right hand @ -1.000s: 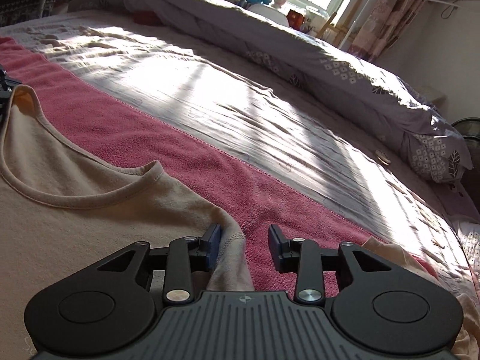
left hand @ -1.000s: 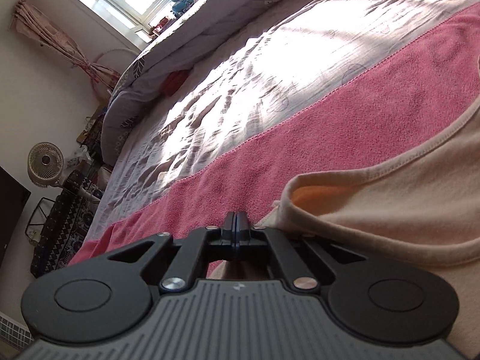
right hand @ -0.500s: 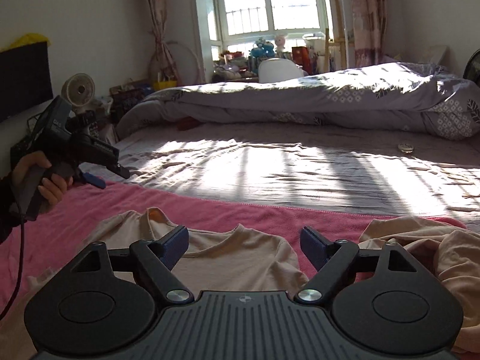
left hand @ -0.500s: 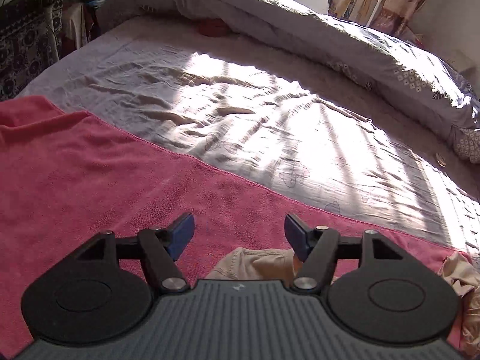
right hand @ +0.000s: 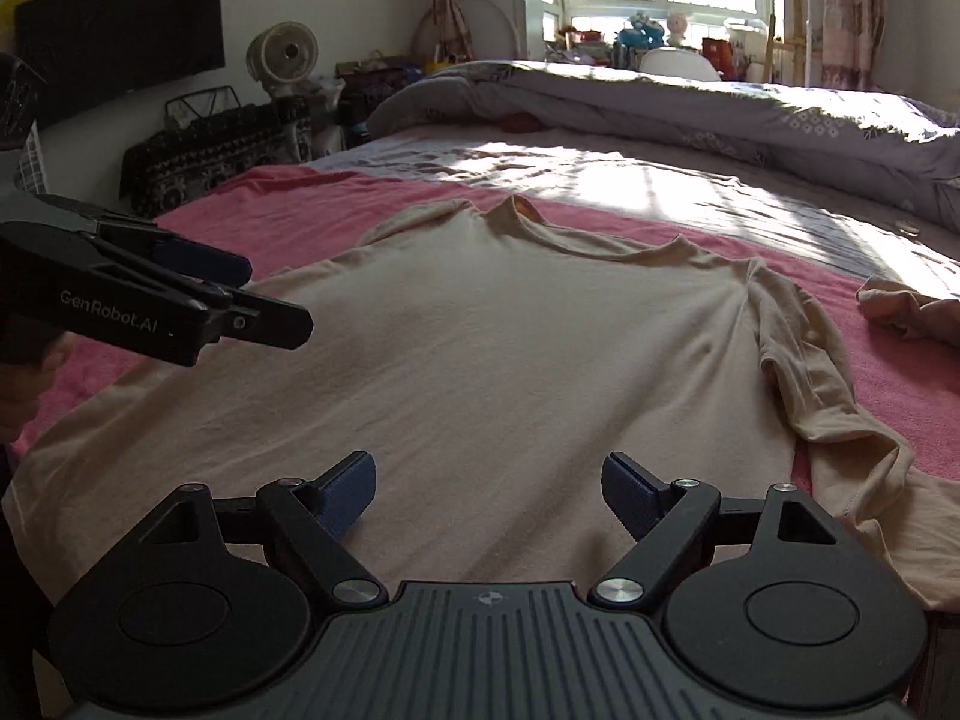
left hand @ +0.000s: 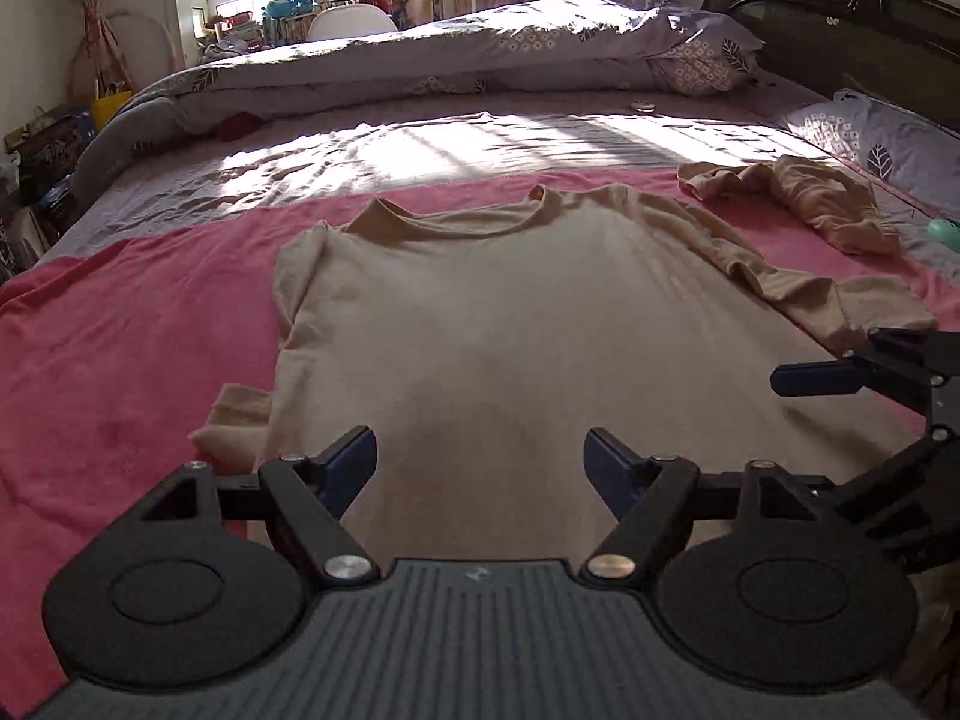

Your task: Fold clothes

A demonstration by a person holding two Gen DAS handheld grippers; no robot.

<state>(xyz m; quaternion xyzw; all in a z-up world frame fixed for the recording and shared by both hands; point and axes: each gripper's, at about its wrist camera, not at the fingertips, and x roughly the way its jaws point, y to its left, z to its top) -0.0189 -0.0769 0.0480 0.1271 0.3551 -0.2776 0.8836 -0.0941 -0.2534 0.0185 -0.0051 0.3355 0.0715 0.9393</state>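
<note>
A beige long-sleeved shirt point(left hand: 510, 330) lies spread flat on a pink towel point(left hand: 120, 330), neckline toward the far side. One sleeve point(left hand: 780, 282) is bunched along its right edge; a cuff point(left hand: 234, 420) pokes out at the left. My left gripper point(left hand: 480, 459) hovers over the shirt's near end. Its jaws are opening and nothing is between them. My right gripper point(right hand: 489, 483) stands open above the same near end point(right hand: 480, 360), also holding nothing. Each gripper shows in the other's view: the right gripper point(left hand: 840, 375) and the left gripper point(right hand: 180, 294), the latter held by a hand.
A second beige garment point(left hand: 828, 204) lies crumpled on the towel's far right, next to a teal object point(left hand: 945, 234). A rolled grey quilt point(left hand: 480, 54) runs along the far side of the bed. A dark headboard point(left hand: 840, 18) stands right; a fan point(right hand: 288, 51) and clutter stand left.
Both grippers let go of the shirt's neckline and pulled back to its near end. The left jaws went from shut to wide; the right jaws widened. The whole shirt now shows.
</note>
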